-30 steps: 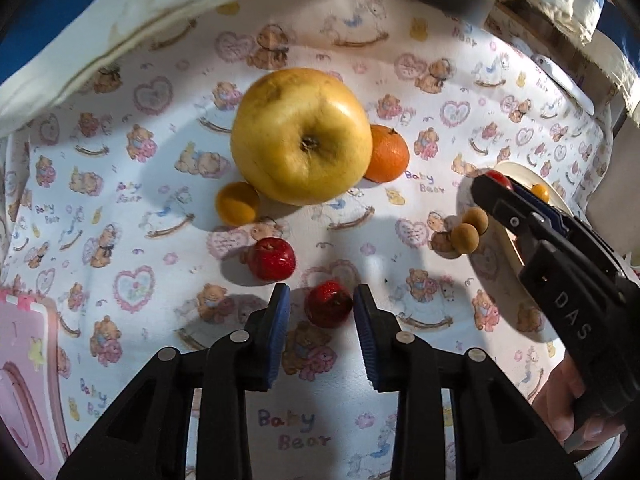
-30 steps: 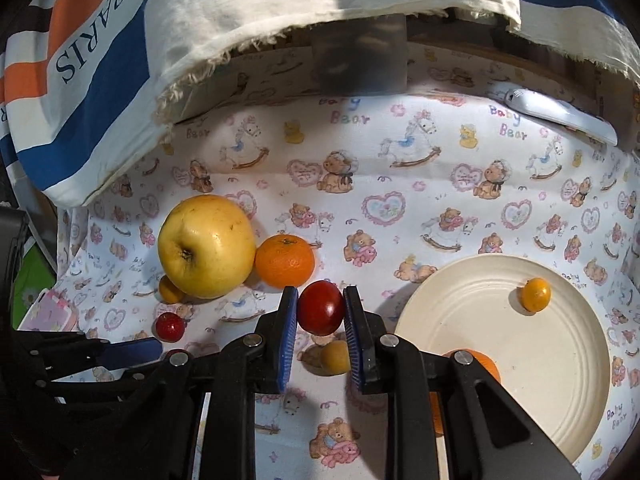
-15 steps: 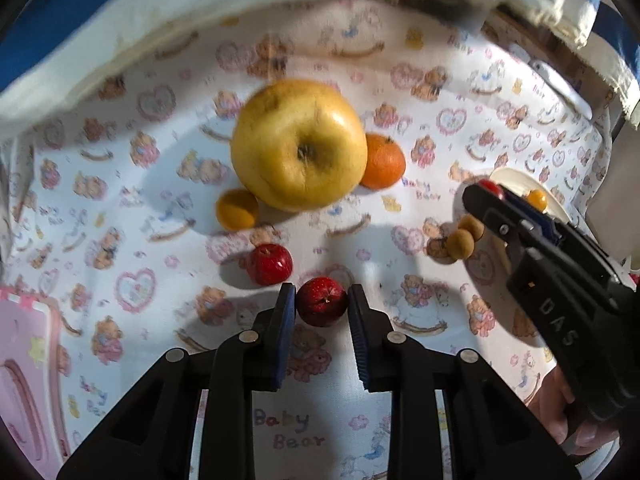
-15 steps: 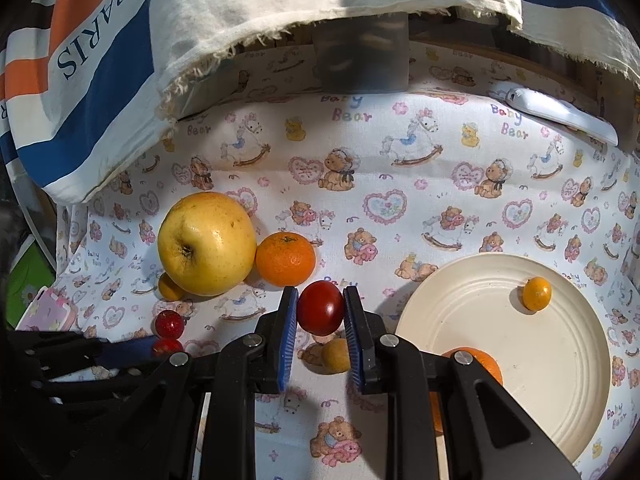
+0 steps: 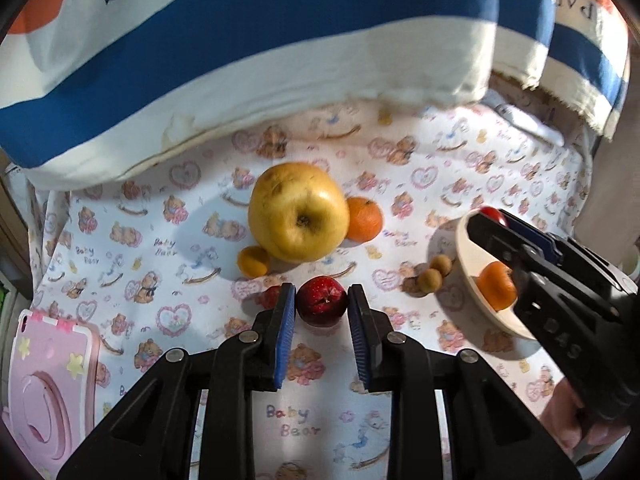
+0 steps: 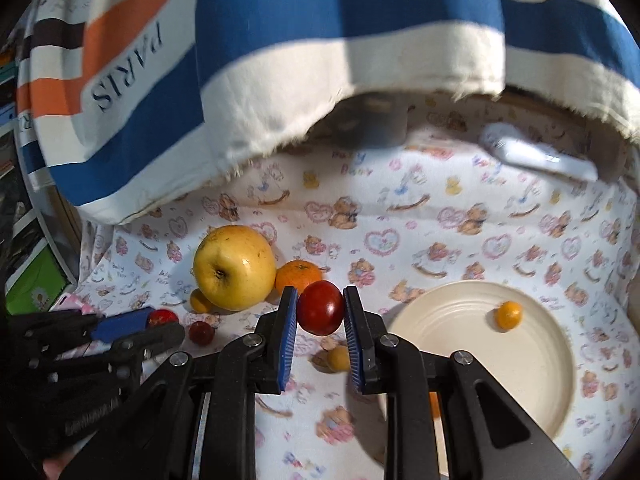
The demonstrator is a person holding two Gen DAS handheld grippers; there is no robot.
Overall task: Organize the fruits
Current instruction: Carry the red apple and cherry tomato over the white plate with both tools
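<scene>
Left gripper [image 5: 322,308]: jaws clamped on a small dark-red apple [image 5: 321,306], pads pressing both its sides, over the near middle of the cloth.
Right gripper [image 6: 320,310]: jaws clamped on a smooth red fruit [image 6: 321,307], carried just left of the plate's left rim.
Surface: a printed cloth [image 5: 460,168] with bears, hearts and rocking horses.
Far edge: a striped cushion [image 6: 280,60] overhangs it, shading that strip.
Right edge: cream plate [image 6: 480,368] near it, holding a small yellow-orange fruit [image 6: 509,315] and an orange [image 5: 496,286]; most of the plate's floor is bare.
Left edge: pink case [image 5: 44,392] at the near left corner; bare cloth between it and the fruit.
Middle: big yellow apple [image 5: 298,212], touching a mandarin [image 5: 364,219] on its right and a small orange fruit [image 5: 253,261] at its near left.
Between mandarin and plate: two brown round fruits [image 5: 435,273], touching each other.
Beside left jaw: a second small red fruit [image 6: 201,333] on the cloth.
Open room: far right of the cloth up to a white flat object [image 6: 536,152].
Writing: "PARIS" on the cushion; "Baby Bear" repeated on the cloth; letters on the right gripper's body, too blurred to read surely.
</scene>
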